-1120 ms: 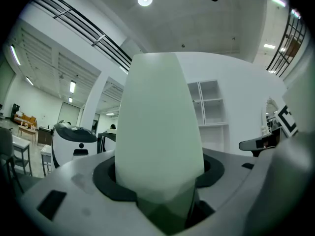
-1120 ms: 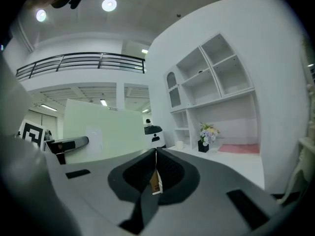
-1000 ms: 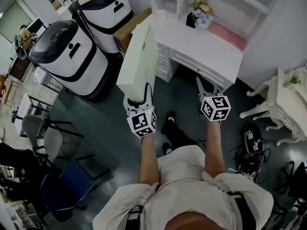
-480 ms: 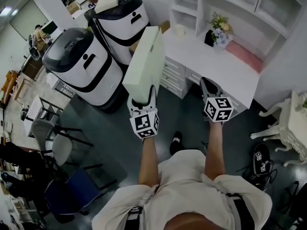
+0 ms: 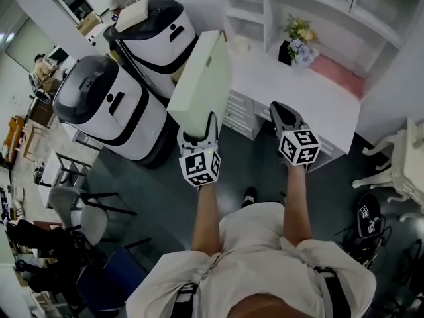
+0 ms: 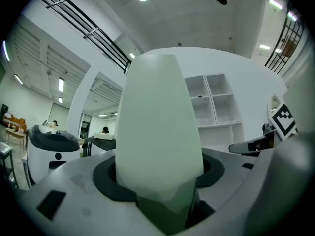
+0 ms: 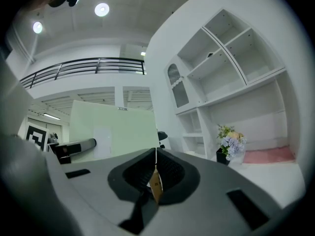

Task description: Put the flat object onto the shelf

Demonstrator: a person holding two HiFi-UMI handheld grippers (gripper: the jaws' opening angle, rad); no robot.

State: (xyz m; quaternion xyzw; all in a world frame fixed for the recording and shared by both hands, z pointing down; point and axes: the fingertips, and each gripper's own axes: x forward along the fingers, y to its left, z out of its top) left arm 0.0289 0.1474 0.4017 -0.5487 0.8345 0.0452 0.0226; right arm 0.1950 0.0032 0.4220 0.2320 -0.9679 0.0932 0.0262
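Note:
The flat object (image 5: 202, 85) is a thin pale green box, held upright by its lower edge. My left gripper (image 5: 197, 128) is shut on it, in front of the white desk (image 5: 265, 78). In the left gripper view the box (image 6: 157, 132) fills the middle, clamped between the jaws, with the white shelf (image 6: 216, 107) behind it. My right gripper (image 5: 278, 113) is beside it to the right, shut and holding nothing. From the right gripper view (image 7: 153, 168) the box face (image 7: 115, 127) shows at left and the shelf compartments (image 7: 231, 68) at right. The shelf (image 5: 291, 2) rises above the desk.
Two large white-and-black machines (image 5: 109, 105) (image 5: 156, 22) stand left of the desk. A flower pot (image 5: 298, 35) and a pink cloth (image 5: 338, 75) lie on the desk. An ornate white table (image 5: 407, 164) is at right, chairs (image 5: 73, 204) at lower left, cables (image 5: 368, 220) on the floor.
The person has stepped closer to the desk; both grippers and the box now sit nearer the desk edge and shelf. The grip on the box is unchanged.

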